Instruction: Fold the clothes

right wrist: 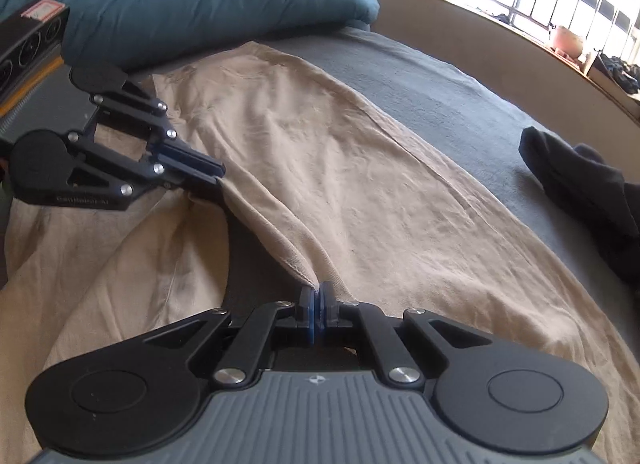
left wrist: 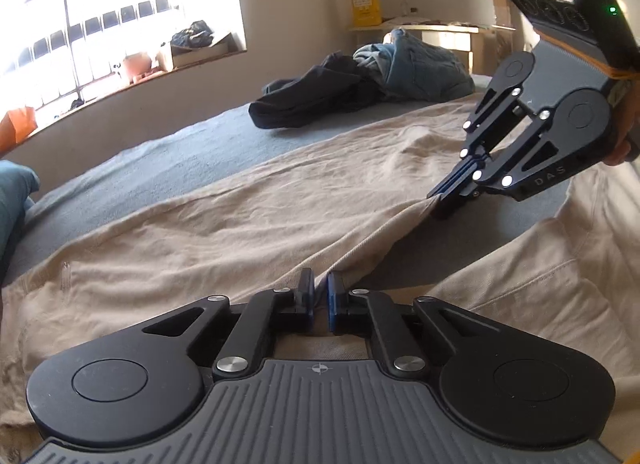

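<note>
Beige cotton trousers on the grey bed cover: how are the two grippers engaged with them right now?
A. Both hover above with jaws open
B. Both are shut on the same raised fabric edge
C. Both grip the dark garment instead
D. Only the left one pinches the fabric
B: the left gripper and the right gripper each have jaws closed on the beige cotton trousers, a taut ridge of fabric running between them.

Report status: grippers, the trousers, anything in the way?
Left gripper and right gripper both shut on beige trousers, edge lifted between them. Dark clothes pile lies clear, far side.
</note>
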The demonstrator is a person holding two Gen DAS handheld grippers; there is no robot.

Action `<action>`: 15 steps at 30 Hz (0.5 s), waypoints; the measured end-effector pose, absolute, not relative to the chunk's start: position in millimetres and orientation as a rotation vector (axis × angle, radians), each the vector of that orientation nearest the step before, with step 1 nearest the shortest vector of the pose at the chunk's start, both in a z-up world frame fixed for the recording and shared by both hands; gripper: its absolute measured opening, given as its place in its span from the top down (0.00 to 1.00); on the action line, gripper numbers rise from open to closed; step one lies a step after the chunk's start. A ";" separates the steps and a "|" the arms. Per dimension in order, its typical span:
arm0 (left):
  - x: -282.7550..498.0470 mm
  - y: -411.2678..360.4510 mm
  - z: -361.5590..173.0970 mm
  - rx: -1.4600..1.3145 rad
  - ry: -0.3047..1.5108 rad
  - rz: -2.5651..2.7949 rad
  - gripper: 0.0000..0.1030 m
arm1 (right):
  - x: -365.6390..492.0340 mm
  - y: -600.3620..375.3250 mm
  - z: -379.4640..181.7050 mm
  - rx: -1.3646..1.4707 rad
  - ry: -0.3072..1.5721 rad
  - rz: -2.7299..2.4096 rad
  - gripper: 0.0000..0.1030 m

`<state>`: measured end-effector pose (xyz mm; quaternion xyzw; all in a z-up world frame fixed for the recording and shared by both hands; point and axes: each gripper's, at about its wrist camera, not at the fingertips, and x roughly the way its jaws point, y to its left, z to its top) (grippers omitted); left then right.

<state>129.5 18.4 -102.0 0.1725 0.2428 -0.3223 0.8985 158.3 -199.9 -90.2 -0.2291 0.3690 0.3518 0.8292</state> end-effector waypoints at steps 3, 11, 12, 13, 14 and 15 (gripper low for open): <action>124.7 17.1 -107.8 0.420 0.520 -0.714 0.96 | 155.4 -196.7 -97.5 -0.531 0.819 0.772 0.98; 122.3 19.6 -114.9 0.453 0.537 -0.748 0.96 | 159.8 -200.1 -97.8 -0.503 0.975 0.843 0.88; 122.3 20.4 -115.5 0.448 0.541 -0.749 0.96 | 161.6 -203.6 -94.8 -0.487 1.000 0.854 0.88; 121.7 20.6 -116.2 0.449 0.542 -0.749 0.96 | 163.1 -207.6 -91.8 -0.474 1.020 0.859 0.88; 121.0 20.8 -116.5 0.452 0.541 -0.750 0.96 | 165.4 -212.4 -87.0 -0.450 1.025 0.859 0.88; 120.6 20.7 -116.7 0.456 0.539 -0.751 0.96 | 168.6 -217.9 -80.6 -0.415 1.015 0.852 0.88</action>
